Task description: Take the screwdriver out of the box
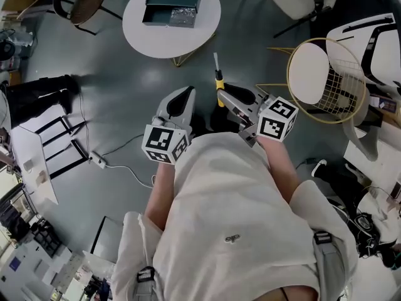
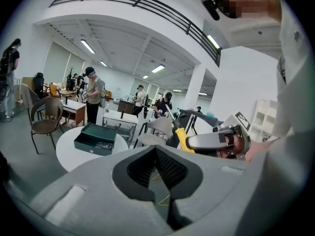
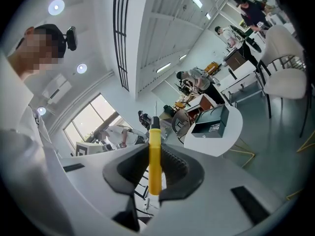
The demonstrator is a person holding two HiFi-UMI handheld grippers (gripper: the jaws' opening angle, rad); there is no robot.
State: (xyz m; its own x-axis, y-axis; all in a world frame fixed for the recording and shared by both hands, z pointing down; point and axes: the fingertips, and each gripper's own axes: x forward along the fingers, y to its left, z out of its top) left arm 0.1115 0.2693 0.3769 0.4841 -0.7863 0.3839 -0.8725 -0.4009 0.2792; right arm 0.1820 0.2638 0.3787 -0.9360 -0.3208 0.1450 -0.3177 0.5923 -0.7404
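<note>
The right tool [image 3: 155, 170] is clenched on the screwdriver [image 3: 154, 154]. Its two ribbed pads press the yellow handle from either side, and the handle stands crosswise in the grip. The black collar and thin metal shaft stick out past the jaw tips. In the head view the right tool [image 1: 230, 99] is held close in front of the person's body, and the screwdriver [image 1: 218, 83] points away from it over the grey floor [image 1: 119, 105].

Just beside it, on its left, the left tool [image 1: 182, 100] is held at about the same level. In the left gripper view the left tool [image 2: 158, 170] is released: its dark pads stand a little apart and only floor shows through the gap between them.

Ahead of both tools, well apart from the screwdriver, stands the round white bench [image 1: 141, 33]. The dark green box [image 1: 172, 5] lies open on it. The same box [image 3: 211, 122] shows ahead and to the right of the right tool, and the box [image 2: 96, 139] shows ahead and to the left of the left tool.

To the right of the right tool is a white wire chair [image 1: 326, 83].
</note>
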